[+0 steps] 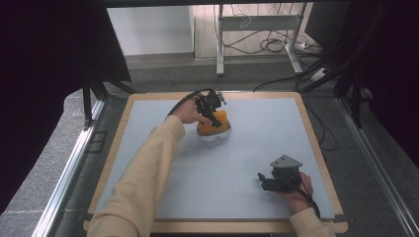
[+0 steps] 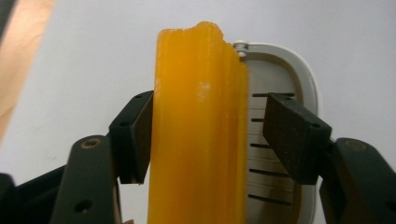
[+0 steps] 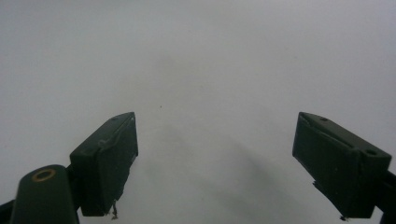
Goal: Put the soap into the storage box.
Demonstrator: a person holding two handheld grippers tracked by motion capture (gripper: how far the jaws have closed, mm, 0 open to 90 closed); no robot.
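An orange-and-white object (image 1: 213,127) sits on the grey mat, toward the back centre. In the left gripper view its orange part (image 2: 198,130) stands upright beside a white slotted base (image 2: 306,79). My left gripper (image 1: 216,120) reaches down over it, and the orange part rises between the jaws (image 2: 210,121). The left pad lies close against the orange side, while the right pad stands clear of it with a visible gap. My right gripper (image 1: 267,181) rests low at the front right of the mat, open, with nothing between its jaws (image 3: 215,154).
The grey mat (image 1: 257,148) lies on a wooden-edged table. Dark curtains hang at both sides. A desk frame with cables (image 1: 257,29) stands on the floor beyond the table's far edge.
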